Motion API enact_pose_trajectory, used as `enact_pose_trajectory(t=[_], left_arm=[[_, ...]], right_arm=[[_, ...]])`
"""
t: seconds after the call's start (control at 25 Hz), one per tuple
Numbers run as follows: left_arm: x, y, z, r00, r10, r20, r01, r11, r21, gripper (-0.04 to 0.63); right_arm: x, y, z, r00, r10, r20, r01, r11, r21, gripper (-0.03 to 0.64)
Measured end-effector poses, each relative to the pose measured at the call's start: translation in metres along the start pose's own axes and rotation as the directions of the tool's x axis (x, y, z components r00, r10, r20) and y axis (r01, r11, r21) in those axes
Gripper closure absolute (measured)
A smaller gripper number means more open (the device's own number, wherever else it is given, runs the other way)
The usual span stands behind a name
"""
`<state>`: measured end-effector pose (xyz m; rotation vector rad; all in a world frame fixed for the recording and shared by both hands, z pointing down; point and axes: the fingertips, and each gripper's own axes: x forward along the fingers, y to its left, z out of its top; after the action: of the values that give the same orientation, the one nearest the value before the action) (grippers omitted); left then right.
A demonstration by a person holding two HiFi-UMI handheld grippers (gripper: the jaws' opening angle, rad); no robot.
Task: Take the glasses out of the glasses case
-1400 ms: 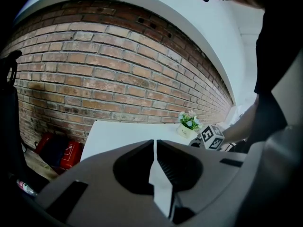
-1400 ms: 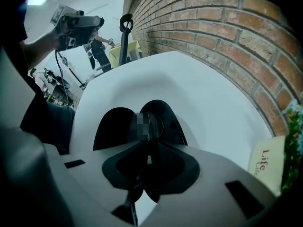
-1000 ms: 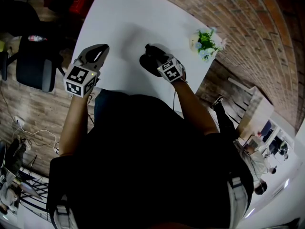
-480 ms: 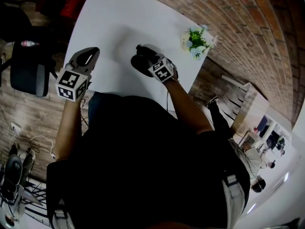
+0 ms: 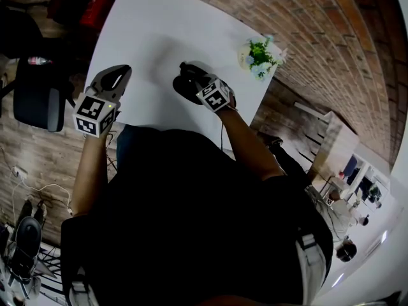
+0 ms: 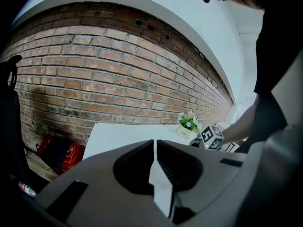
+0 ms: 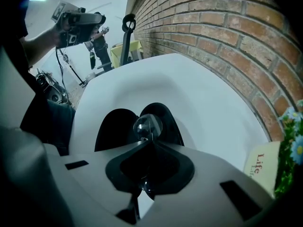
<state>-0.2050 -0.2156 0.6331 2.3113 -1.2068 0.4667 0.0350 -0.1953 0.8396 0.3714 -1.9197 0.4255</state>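
Right gripper [image 7: 150, 143]: jaws have just been closing and are now nearly together, pinched on the glasses [image 7: 147, 125], with one clear lens showing past the tips.
Left gripper [image 6: 155, 144]: jaws almost touching, nothing between them, held at the table's [image 5: 159, 18] near edge.
Glasses case [image 7: 113, 126]: black and lying open near the table's near edge, under the right gripper.

Person is wearing a black top [image 5: 191, 203] with grey straps [image 5: 315, 260]. Left gripper [image 5: 120, 71] and right gripper [image 5: 189, 75] are showing grey shells and carrying white cubes [image 5: 94, 113] with black square markers.
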Motion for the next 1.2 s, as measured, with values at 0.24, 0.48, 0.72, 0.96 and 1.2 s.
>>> enact_pose_trajectory(t=[0.24, 0.48, 0.72, 0.96, 1.2], left_arm=[[-0.007, -0.002, 0.004, 1.000, 0.007, 0.005, -0.007, 1.000, 0.012, 0.569], [-0.013, -0.008, 0.008, 1.000, 0.012, 0.010, -0.012, 1.000, 0.023, 0.569], [-0.019, -0.013, 0.013, 1.000, 0.022, 0.017, -0.022, 0.999, 0.039, 0.569], [-0.027, -0.023, 0.022, 0.999, 0.029, 0.029, -0.030, 0.998, 0.055, 0.569], [-0.039, -0.032, 0.028, 0.998, 0.033, 0.051, -0.038, 0.996, 0.083, 0.569]], right_arm=[[-0.005, -0.001, 0.003, 1.000, -0.006, 0.014, 0.006, 1.000, -0.004, 0.591], [-0.012, -0.001, 0.006, 0.999, -0.011, 0.031, 0.011, 1.000, -0.007, 0.592], [-0.019, -0.001, 0.009, 0.999, -0.020, 0.050, 0.020, 1.000, -0.010, 0.592], [-0.027, 0.000, 0.013, 0.996, -0.033, 0.078, 0.034, 0.999, -0.003, 0.592], [-0.040, 0.005, 0.017, 0.993, -0.045, 0.105, 0.046, 0.999, -0.011, 0.592]])
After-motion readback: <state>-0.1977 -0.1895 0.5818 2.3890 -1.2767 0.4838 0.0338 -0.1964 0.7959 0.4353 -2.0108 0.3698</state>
